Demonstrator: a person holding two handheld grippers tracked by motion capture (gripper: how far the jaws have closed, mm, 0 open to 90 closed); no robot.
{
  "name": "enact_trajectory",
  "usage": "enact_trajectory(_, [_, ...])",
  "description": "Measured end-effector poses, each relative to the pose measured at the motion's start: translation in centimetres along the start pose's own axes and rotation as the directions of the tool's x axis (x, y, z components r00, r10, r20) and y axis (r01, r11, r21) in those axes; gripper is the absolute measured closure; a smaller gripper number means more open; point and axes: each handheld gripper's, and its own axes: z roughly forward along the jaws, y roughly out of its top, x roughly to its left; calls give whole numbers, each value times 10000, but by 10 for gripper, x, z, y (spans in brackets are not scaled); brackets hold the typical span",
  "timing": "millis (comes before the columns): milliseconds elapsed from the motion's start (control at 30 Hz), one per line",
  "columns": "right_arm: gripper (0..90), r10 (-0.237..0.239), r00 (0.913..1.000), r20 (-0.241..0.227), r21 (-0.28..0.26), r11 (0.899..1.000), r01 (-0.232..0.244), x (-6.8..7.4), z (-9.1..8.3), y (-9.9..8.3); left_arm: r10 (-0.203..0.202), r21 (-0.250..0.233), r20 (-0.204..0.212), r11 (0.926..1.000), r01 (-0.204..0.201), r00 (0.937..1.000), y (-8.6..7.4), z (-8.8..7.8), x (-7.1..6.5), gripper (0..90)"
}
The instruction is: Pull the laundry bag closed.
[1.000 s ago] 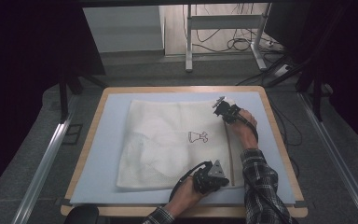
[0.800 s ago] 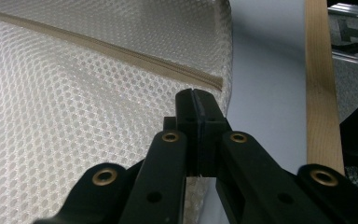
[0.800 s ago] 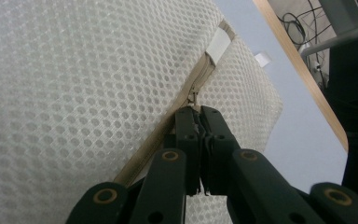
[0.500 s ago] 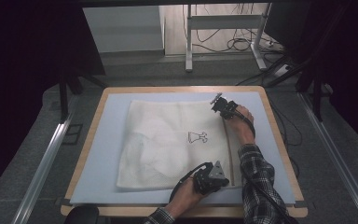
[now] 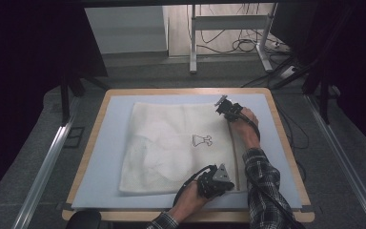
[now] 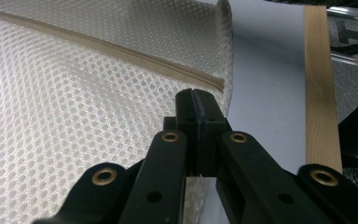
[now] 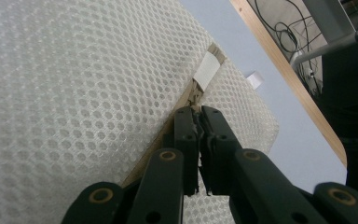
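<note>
1. On the blue-matted counter [image 5: 100,157] lay the mesh laundry bag [image 5: 171,143], spread flat.
2. My left gripper [image 6: 196,100] pinched the bag's near zipper-end corner, anchoring it.
3. My right gripper [image 7: 196,116] held the zipper pull [image 7: 196,99] at the far end, ready to tug against that anchor.

White honeycomb mesh bag [image 5: 171,148], tan zipper [image 6: 121,53]

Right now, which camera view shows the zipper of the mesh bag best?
The left gripper view: the zipper runs sharp and close across the mesh bag. The right gripper view shows its end at the jaws; the high view shows a thin line.
</note>
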Motion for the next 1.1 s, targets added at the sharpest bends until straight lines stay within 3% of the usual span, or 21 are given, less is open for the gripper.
enact_trajectory(400, [757, 135, 9997, -226, -344, 9993, -143, -2, -8, -4, 23, -14, -51, 10000, -23, 10000, 0, 0, -1, 888])
enact_trajectory(1100, [627, 1060, 9920, -689, -1016, 9884, -1127, -3, -19, -15, -25, -53, -164, 10000, 24, 9999, 0, -1, -1, 830])
